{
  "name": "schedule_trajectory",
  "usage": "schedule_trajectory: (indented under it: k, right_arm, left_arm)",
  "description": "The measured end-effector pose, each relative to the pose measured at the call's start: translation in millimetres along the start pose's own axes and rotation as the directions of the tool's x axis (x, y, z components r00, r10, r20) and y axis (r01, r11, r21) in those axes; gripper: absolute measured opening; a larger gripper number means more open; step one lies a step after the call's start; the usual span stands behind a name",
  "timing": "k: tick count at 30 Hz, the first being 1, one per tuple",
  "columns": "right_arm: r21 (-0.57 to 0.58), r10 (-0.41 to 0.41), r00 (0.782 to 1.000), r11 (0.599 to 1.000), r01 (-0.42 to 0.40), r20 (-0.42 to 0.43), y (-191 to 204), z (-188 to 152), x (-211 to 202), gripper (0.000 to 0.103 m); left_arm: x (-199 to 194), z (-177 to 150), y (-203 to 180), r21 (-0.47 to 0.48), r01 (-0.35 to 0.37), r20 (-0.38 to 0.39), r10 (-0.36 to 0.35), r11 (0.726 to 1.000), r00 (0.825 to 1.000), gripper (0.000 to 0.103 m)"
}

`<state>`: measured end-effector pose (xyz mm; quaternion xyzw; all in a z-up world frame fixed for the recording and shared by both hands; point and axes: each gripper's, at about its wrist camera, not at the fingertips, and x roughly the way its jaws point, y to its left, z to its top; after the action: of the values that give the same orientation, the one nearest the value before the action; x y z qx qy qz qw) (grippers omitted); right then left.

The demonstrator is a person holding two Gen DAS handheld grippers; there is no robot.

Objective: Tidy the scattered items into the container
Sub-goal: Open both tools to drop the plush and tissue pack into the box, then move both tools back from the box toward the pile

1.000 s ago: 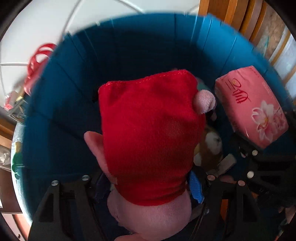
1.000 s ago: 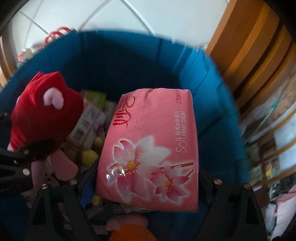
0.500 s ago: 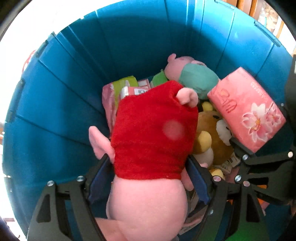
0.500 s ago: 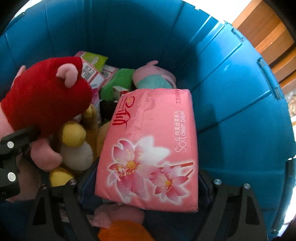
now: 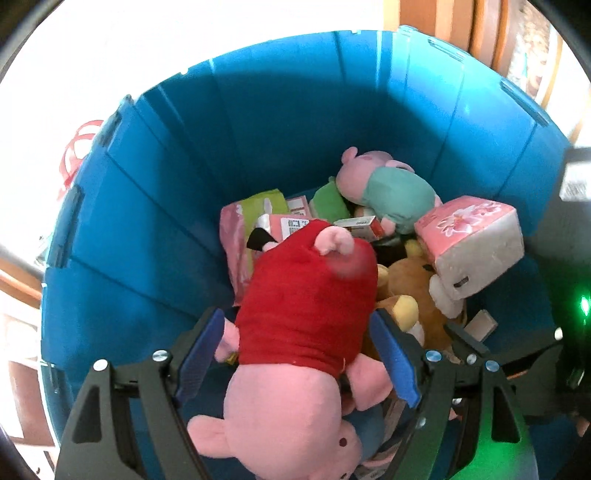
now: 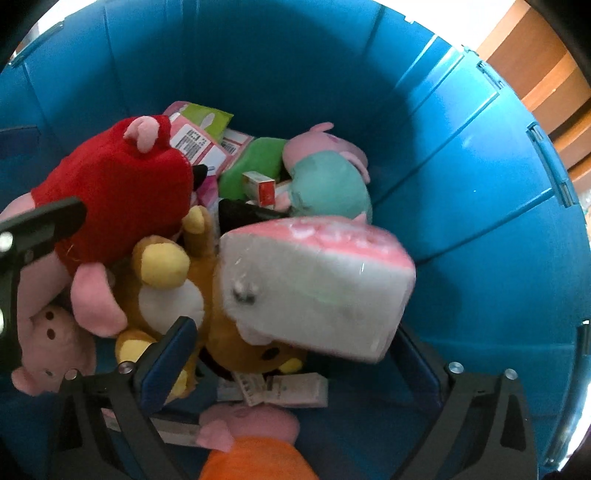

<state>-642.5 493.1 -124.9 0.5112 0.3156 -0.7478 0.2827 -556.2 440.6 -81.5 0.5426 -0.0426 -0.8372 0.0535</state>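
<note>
Left wrist view: the left gripper, aimed steeply down into the blue bin, has a pig toy in a red dress between its blue pads, snout nearest, long axis running away; whether they still press it is unclear. The right gripper has just been opening and stands released, the blurred pink tissue pack tipping end-on between its jaws, over the toy pile.

Past the rim I see a pale floor, washed out by strong light. Wooden furniture with rounded brown slats stands at my upper right; stepped wooden boards show in the right view. A red wire thing lies on the floor at left.
</note>
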Motion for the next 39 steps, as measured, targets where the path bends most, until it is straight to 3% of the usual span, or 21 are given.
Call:
schedule_trajectory:
  k: [4, 7, 13, 19, 23, 29, 34, 37, 39]
  right_arm:
    - [-0.011, 0.010, 1.000, 1.000, -0.009, 0.013, 3, 2, -1, 0.102]
    - [-0.011, 0.016, 1.000, 1.000, -0.016, 0.024, 4, 1, -4, 0.103]
    - [0.002, 0.041, 0.999, 0.999, -0.041, 0.017, 5, 0, -13, 0.103]
    - [0.022, 0.115, 0.990, 0.993, -0.118, 0.087, 2, -14, -59, 0.103]
    - [-0.026, 0.136, 0.981, 0.991, -0.134, 0.135, 12, -34, -95, 0.103]
    - [-0.037, 0.171, 0.952, 0.985, -0.168, 0.255, 21, -65, -149, 0.103]
    - [-0.022, 0.219, 0.907, 0.974, -0.227, 0.359, 34, -93, -182, 0.103]
    - [-0.002, 0.212, 0.885, 0.973, -0.231, 0.414, 51, -105, -197, 0.103]
    - [-0.003, 0.213, 0.869, 0.972, -0.236, 0.447, 68, -111, -207, 0.103]
  left_arm:
    - [1, 3, 7, -0.036, 0.005, -0.005, -0.005, 0.999, 1.000, 0.081]
    - [-3, 1, 4, -0.018, -0.029, 0.013, 0.029, 0.999, 1.000, 0.081]
    - [-19, -7, 2, 0.000, -0.030, 0.015, 0.030, 1.000, 0.999, 0.081]
    - [-65, -32, 3, 0.043, -0.056, 0.063, 0.053, 0.997, 0.997, 0.081]
    - [-111, -53, 12, -0.002, -0.055, 0.132, 0.055, 0.998, 0.990, 0.081]
    - [-175, -91, 22, -0.032, -0.055, 0.288, 0.062, 0.998, 0.956, 0.081]
    - [-205, -132, 40, -0.164, -0.031, 0.380, 0.092, 0.986, 0.921, 0.081]
    - [-216, -160, 57, -0.229, -0.008, 0.422, 0.106, 0.973, 0.900, 0.090]
    - [-221, -180, 71, -0.253, -0.007, 0.442, 0.122, 0.967, 0.888, 0.090]
